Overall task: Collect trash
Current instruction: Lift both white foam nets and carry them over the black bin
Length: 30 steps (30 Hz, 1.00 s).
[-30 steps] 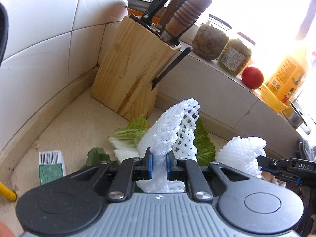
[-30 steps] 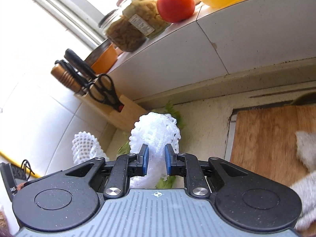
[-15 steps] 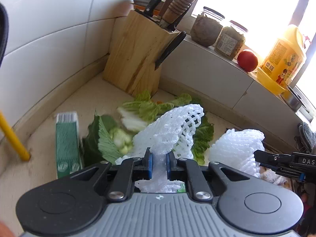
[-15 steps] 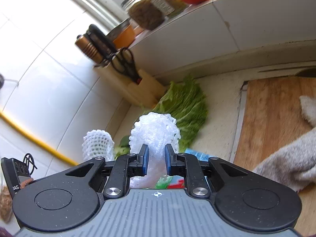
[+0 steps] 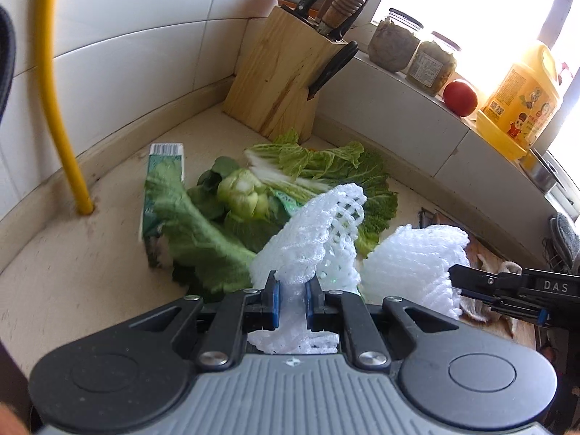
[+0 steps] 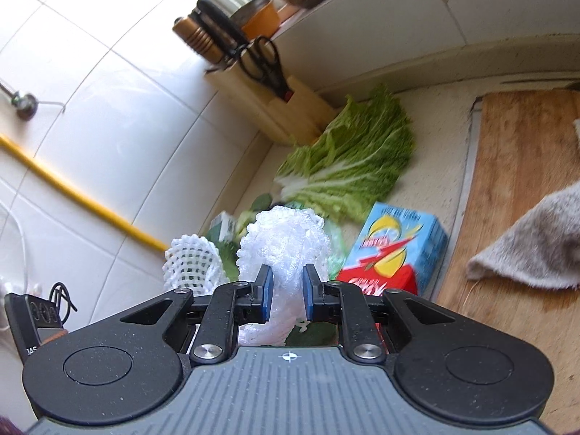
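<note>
**Two grippers, each clamped on a foam fruit net above the bench**

Two white foam nets are held clear of the bench, one per tool. The left gripper pinches the open-mesh foam net between its blue pads; the net rises and flops forward over the leaves. The right gripper grips the denser foam net in the same way, and that net stands upright between the jaws. In the left wrist view the right gripper's net appears just beside the left one, apart from it.

Below them, toward the back corner of the bench, lies a heap of cabbage leaves with a small bok choy and a green carton partly under a leaf. A blue-and-red carton lies near the cutting board, which carries a grey cloth. A knife block stands in the back corner, a yellow pipe at the left wall.
</note>
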Available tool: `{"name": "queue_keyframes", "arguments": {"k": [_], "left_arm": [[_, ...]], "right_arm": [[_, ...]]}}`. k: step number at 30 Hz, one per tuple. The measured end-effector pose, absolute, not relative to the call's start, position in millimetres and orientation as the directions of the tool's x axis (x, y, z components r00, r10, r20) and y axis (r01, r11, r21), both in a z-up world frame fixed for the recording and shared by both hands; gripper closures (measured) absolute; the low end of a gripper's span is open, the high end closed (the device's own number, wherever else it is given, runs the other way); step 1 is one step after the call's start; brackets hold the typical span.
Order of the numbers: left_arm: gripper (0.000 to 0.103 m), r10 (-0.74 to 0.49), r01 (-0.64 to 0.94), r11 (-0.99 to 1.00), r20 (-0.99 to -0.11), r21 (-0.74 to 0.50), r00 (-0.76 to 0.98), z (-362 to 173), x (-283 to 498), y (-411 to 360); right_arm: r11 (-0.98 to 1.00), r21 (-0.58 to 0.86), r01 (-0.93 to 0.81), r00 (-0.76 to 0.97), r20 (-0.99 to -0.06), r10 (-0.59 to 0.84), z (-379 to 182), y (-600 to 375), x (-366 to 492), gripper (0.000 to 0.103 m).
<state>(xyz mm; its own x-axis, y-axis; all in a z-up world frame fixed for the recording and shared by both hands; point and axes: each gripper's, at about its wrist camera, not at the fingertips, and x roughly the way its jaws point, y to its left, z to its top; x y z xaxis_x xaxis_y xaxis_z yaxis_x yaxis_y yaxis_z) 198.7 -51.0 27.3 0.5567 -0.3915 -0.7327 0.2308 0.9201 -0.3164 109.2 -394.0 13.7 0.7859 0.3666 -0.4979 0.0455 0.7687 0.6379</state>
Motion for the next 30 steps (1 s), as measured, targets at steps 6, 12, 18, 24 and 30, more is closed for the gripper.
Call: {"name": "queue_keyframes", "arguments": {"k": [6,12,18,24,30], "left_arm": [[0.092,-0.348,0.183,0.937,-0.745,-0.298,0.569,27,174,-45],[0.092,-0.325,0.153,0.944,-0.750,-0.292,0.576,23,154,-38],[0.092,-0.320,0.145,0.946,-0.752,-0.291,0.577,19,140,-30],[0.092,-0.314,0.116,0.945,-0.750,-0.306,0.582,17,122,-8],[0.092,-0.281,0.068,0.951,-0.751,-0.302,0.597,19,97,23]], "right_arm": [[0.765,0.644,-0.003,0.751,-0.504,0.426,6,-381,107,0.080],[0.770,0.638,-0.032,0.713,-0.525,0.465,0,-364,105,0.080],[0.772,0.633,-0.049,0.698,-0.531,0.480,0,-348,97,0.080],[0.779,0.623,-0.069,0.669,-0.551,0.499,3,-324,96,0.080],[0.780,0.615,-0.115,0.633,-0.560,0.534,5,-288,94,0.080]]}}
